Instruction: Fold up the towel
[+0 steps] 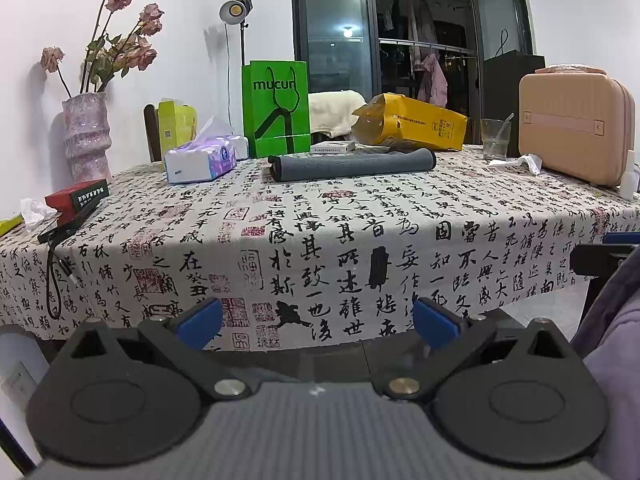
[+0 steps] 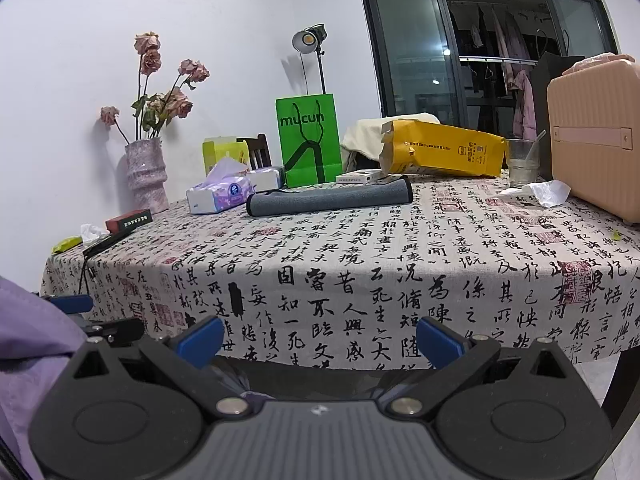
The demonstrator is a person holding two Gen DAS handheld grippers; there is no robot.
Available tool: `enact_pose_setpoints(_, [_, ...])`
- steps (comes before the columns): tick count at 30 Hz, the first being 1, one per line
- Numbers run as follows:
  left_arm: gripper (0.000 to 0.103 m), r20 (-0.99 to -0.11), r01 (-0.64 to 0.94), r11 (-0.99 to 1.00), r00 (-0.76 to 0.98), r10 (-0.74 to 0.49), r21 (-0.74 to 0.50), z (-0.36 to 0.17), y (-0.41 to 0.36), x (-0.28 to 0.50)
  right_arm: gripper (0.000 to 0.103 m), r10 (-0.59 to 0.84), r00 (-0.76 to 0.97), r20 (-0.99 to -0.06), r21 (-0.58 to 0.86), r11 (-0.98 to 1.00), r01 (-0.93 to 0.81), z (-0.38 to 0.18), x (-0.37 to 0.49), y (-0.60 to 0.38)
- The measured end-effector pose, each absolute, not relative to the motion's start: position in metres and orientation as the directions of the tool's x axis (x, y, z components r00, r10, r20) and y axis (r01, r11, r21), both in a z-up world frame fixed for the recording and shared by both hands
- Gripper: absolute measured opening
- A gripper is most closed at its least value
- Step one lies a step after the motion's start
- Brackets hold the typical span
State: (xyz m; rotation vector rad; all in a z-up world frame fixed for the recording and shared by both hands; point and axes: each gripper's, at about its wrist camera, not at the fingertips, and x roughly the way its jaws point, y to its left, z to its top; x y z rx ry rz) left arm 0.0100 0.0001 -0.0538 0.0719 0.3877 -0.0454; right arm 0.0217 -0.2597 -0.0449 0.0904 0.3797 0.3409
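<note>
A grey towel (image 1: 352, 165) lies folded in a long flat strip on the far middle of the table, on the calligraphy tablecloth (image 1: 320, 216). It also shows in the right wrist view (image 2: 330, 198). My left gripper (image 1: 316, 322) is open and empty, held low in front of the table's near edge, well short of the towel. My right gripper (image 2: 320, 340) is open and empty too, also below the near edge. The right gripper's blue tip shows at the right edge of the left wrist view (image 1: 620, 240). The left gripper's tip shows at the left of the right wrist view (image 2: 74, 304).
Behind the towel stand a green paper bag (image 1: 276, 108), a yellow bag (image 1: 412, 122), a tissue pack (image 1: 200, 162) and a small white box (image 1: 332, 147). A pink case (image 1: 576, 124) and a glass (image 1: 495, 139) are at right. A vase (image 1: 86, 136) and red box (image 1: 76, 196) are at left.
</note>
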Motion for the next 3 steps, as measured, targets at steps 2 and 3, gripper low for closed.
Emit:
enact_pose_setpoints(2, [0.103, -0.381, 0.060, 0.996, 0.924, -0.033, 0.059, -0.0546, -0.0002, 0.0103, 0.103, 0.343, 0.872, -0.349, 0.151, 0.939, -0.309, -0.0453, 0.0217, -0.2598])
enact_pose_setpoints(3, [0.103, -0.383, 0.061, 0.996, 0.923, -0.034, 0.058, -0.0550, -0.0002, 0.0106, 0.103, 0.343, 0.872, -0.349, 0.152, 0.939, -0.309, -0.0458, 0.0217, -0.2594])
